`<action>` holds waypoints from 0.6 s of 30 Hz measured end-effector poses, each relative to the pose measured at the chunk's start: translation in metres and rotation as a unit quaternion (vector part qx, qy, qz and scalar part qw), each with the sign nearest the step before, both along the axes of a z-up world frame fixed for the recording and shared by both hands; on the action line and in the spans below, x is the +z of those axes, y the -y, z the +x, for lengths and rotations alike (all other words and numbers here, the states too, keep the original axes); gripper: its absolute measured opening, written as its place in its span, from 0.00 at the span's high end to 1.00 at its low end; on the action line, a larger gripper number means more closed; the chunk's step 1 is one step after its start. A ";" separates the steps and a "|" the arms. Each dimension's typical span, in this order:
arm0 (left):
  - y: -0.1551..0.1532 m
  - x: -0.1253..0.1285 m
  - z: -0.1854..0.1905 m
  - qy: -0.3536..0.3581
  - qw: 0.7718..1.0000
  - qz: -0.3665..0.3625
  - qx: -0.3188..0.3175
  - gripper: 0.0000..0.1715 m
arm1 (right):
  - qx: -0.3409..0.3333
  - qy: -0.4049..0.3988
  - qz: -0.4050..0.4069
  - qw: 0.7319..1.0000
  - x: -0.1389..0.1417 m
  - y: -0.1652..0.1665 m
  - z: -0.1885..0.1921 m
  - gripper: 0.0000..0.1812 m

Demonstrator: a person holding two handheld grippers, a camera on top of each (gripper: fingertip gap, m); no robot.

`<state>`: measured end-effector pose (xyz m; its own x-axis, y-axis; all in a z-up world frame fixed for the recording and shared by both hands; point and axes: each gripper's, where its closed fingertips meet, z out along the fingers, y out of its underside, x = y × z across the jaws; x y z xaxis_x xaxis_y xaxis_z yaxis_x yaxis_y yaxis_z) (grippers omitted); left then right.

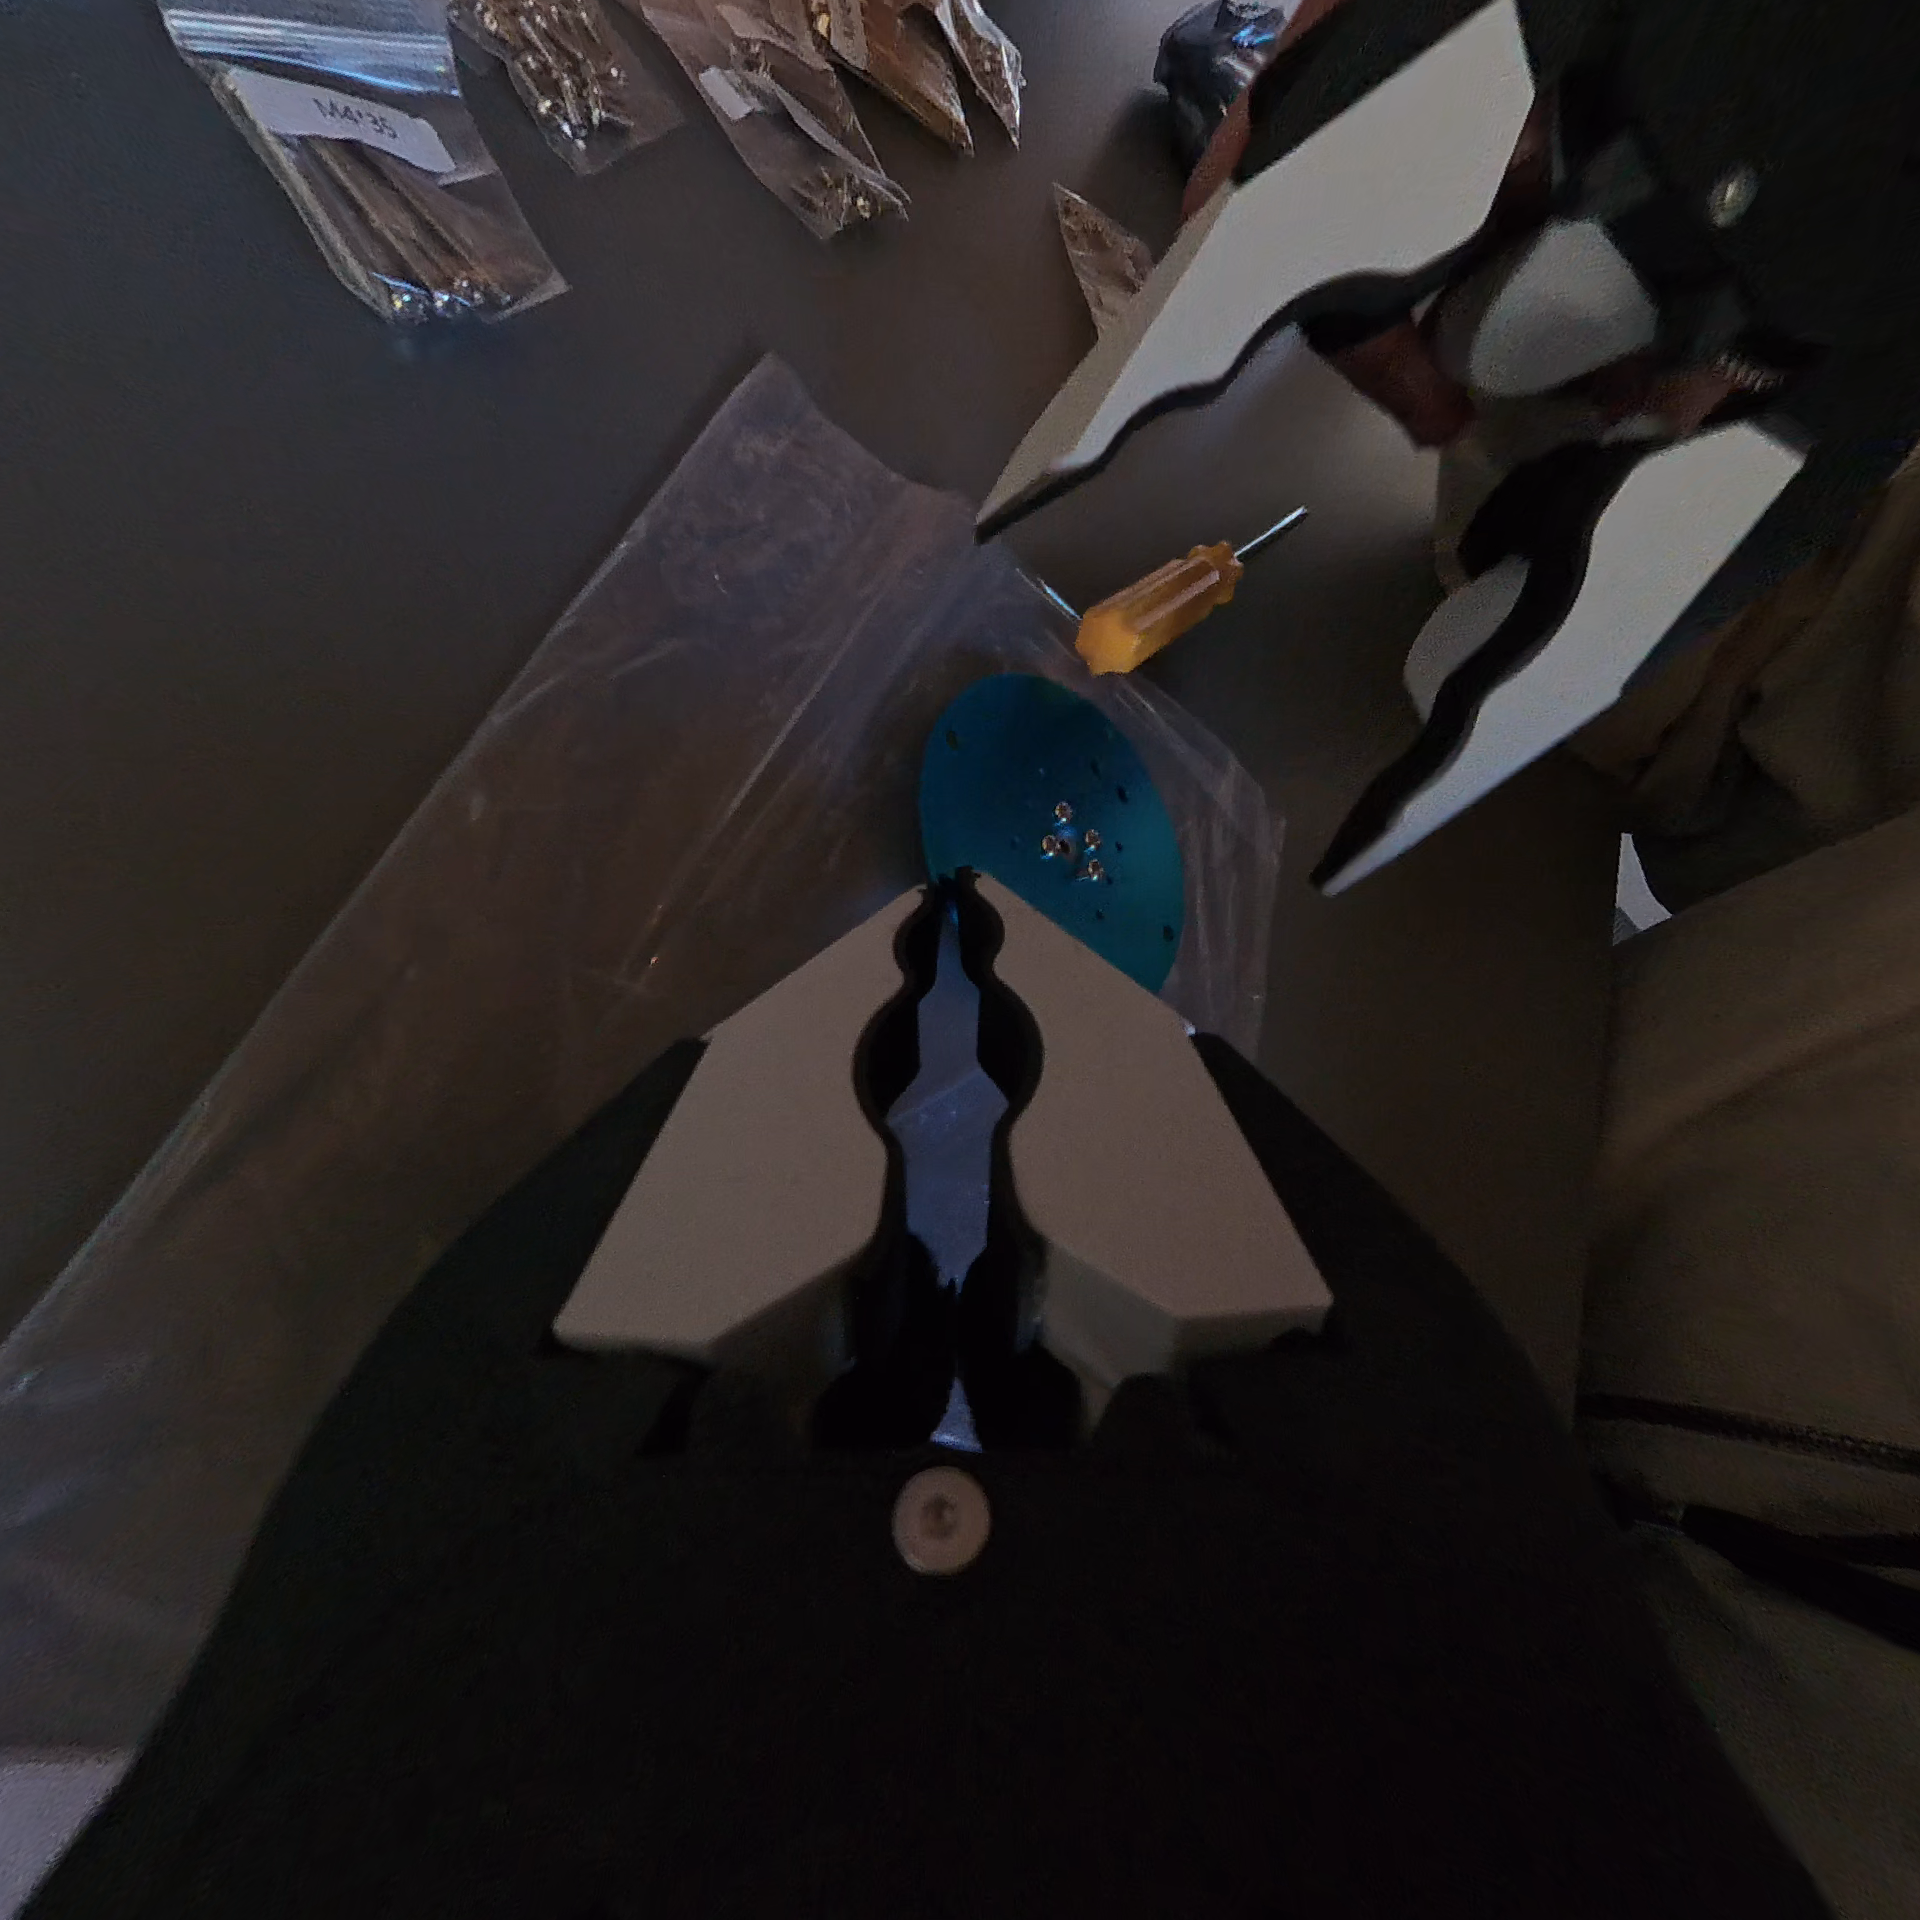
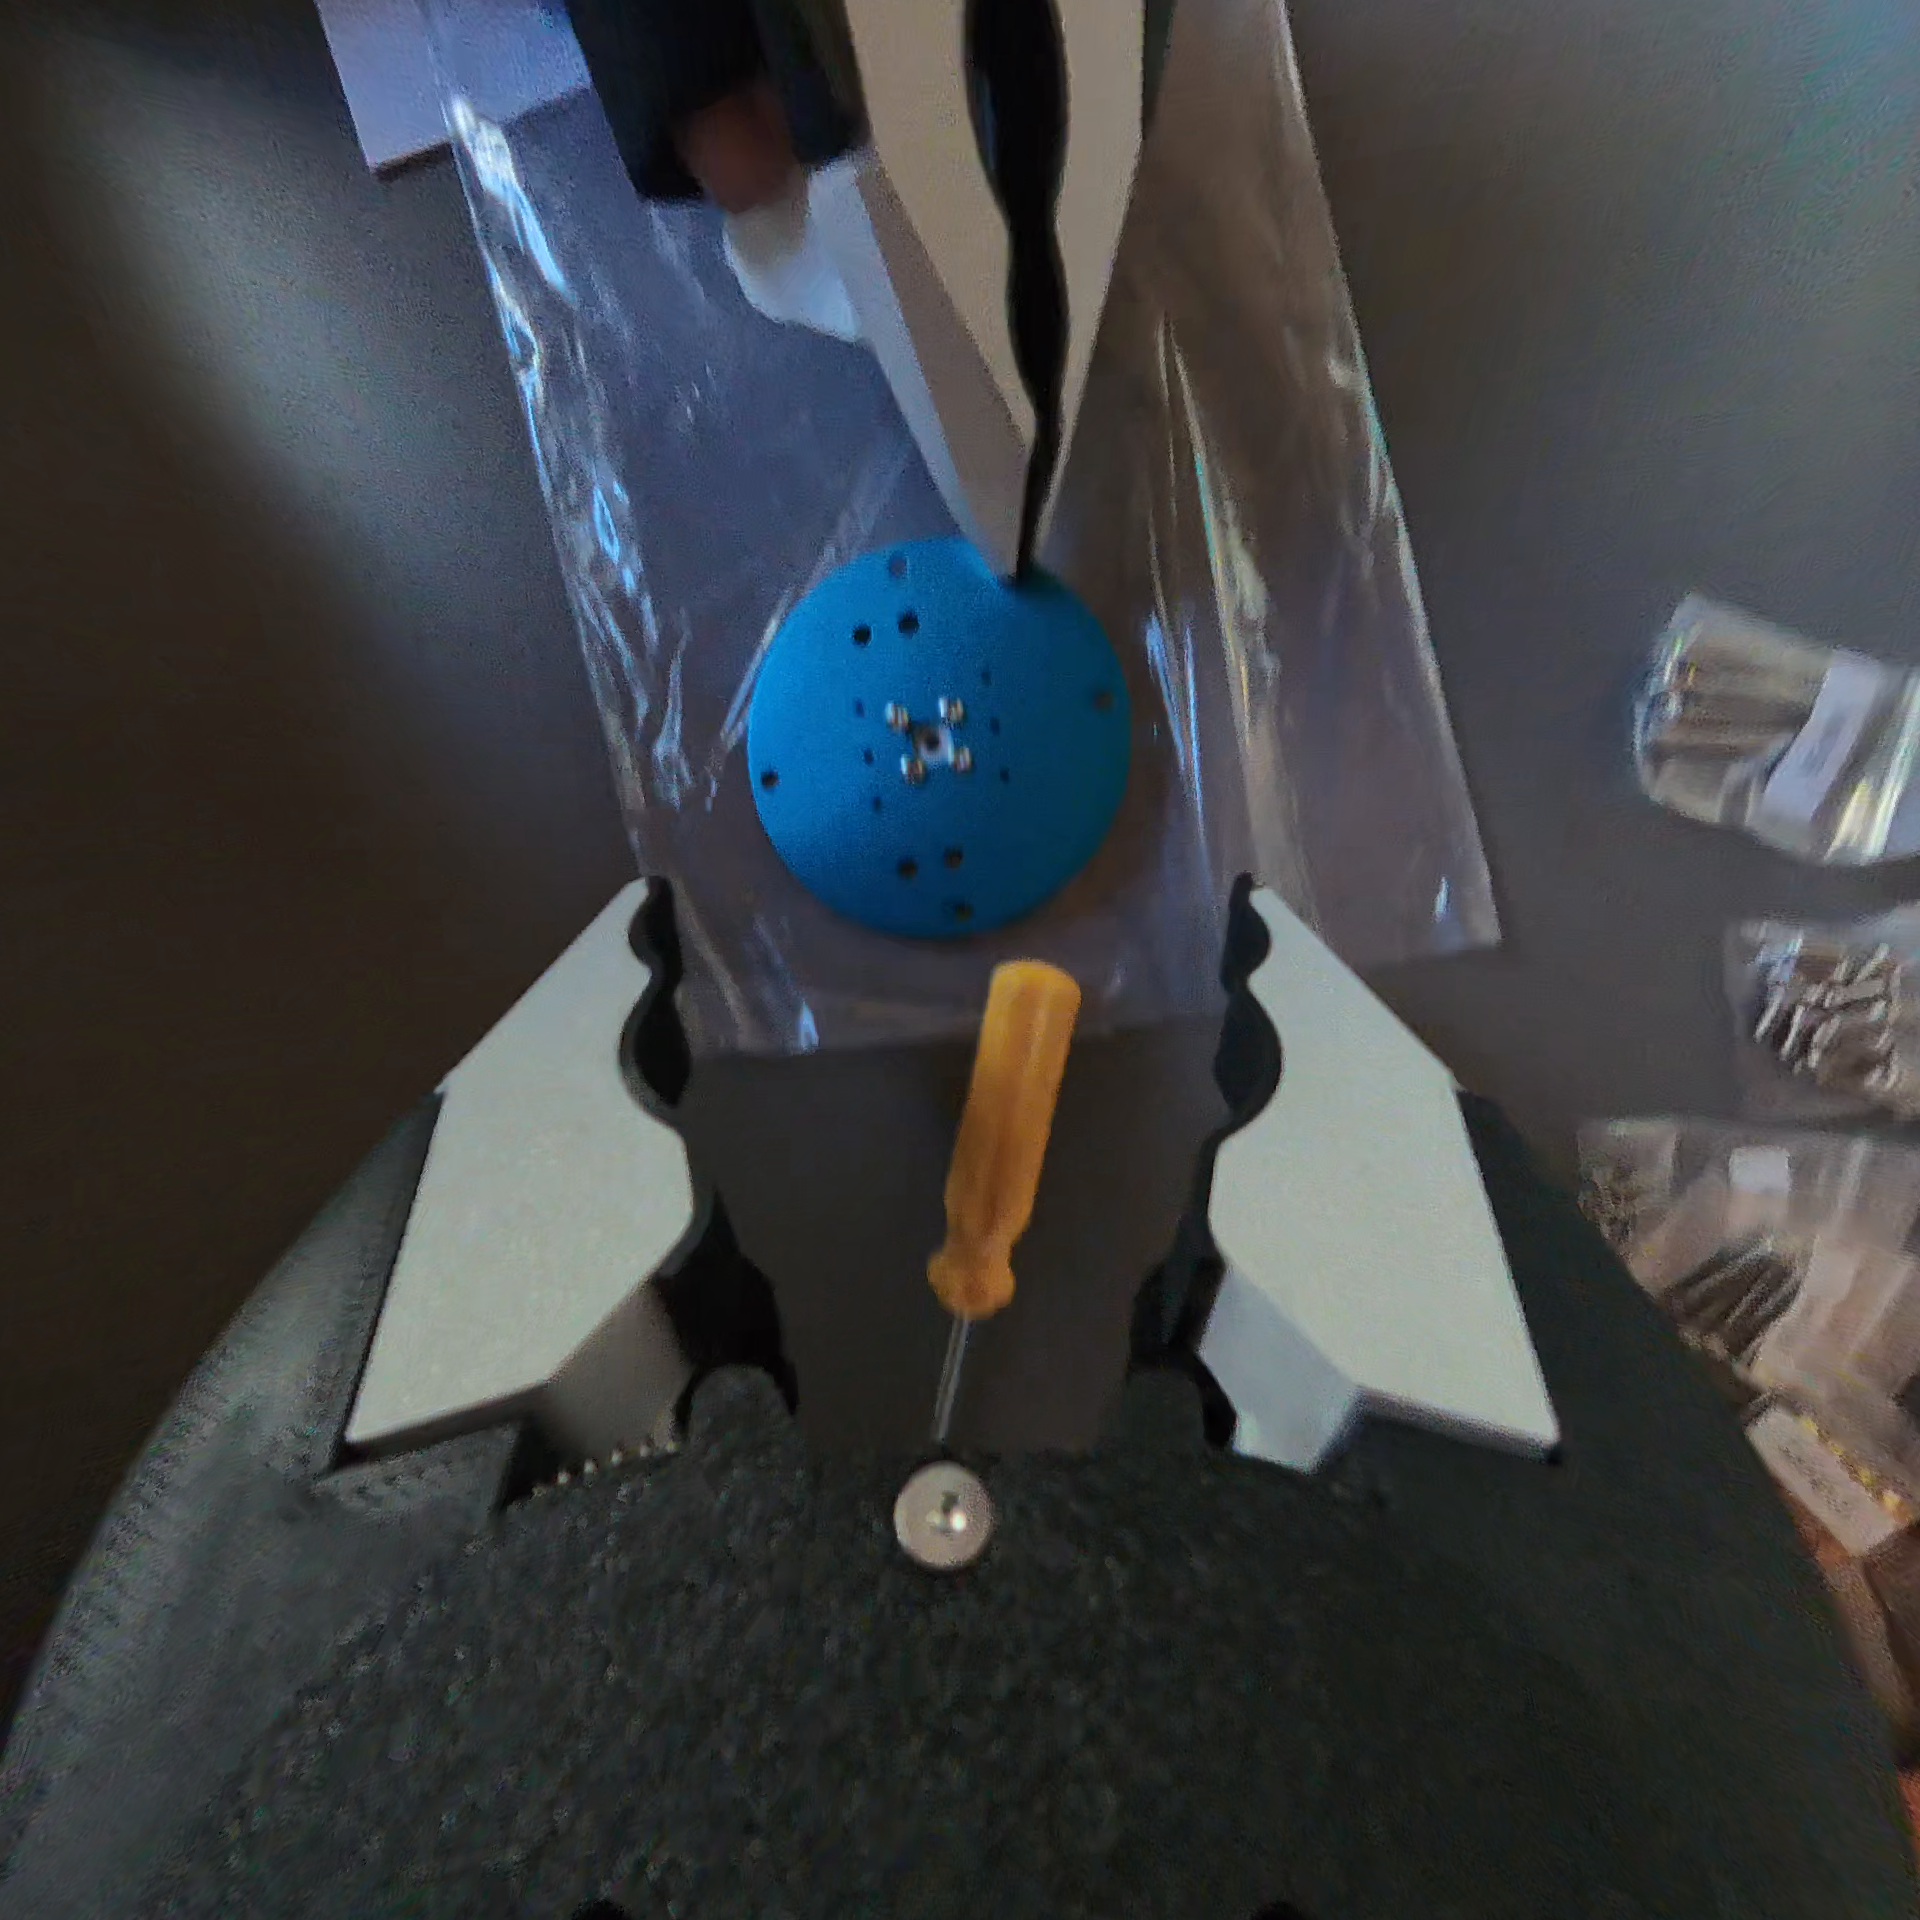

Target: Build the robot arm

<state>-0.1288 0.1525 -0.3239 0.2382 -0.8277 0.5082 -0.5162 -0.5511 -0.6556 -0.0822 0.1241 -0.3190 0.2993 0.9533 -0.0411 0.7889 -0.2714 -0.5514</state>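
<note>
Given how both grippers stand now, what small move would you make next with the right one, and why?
Probably lower the open right gripper around the amber-handled screwdriver lying between its fingers on the dark table; the left gripper, shut, already pins the round blue perforated disc's edge.

Dim, wide-angle warped edges, slight motion blur

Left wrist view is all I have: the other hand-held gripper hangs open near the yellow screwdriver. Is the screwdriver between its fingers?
Observer: Yes. The yellow screwdriver lies between the open fingers of the right hand-held gripper, touching neither.
Operator: Which way does it point?
Observer: Handle towards the blue disc, shaft back towards the camera.
Operator: My fingers hide the disc's near rim. Where do they meet it?
Observer: The left hand-held gripper is shut, tips at the rim; whether it pinches disc or only the clear bag, I cannot tell.
</note>
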 end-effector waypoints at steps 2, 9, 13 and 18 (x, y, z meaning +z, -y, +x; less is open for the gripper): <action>0.000 0.001 0.000 0.002 1.000 0.003 0.001 0.99 | 0.009 -0.019 0.014 1.000 -0.004 0.002 -0.018 0.42; 0.002 0.006 0.001 0.014 1.000 0.002 0.001 0.99 | 0.010 -0.015 0.062 0.998 -0.018 -0.016 -0.031 0.42; 0.002 0.009 0.004 0.023 1.000 0.003 0.004 0.99 | 0.021 -0.030 0.038 0.999 -0.021 -0.010 -0.035 0.50; 0.003 0.012 0.004 0.036 0.999 -0.008 0.000 0.90 | 0.050 -0.039 0.085 0.994 -0.016 -0.006 -0.036 0.53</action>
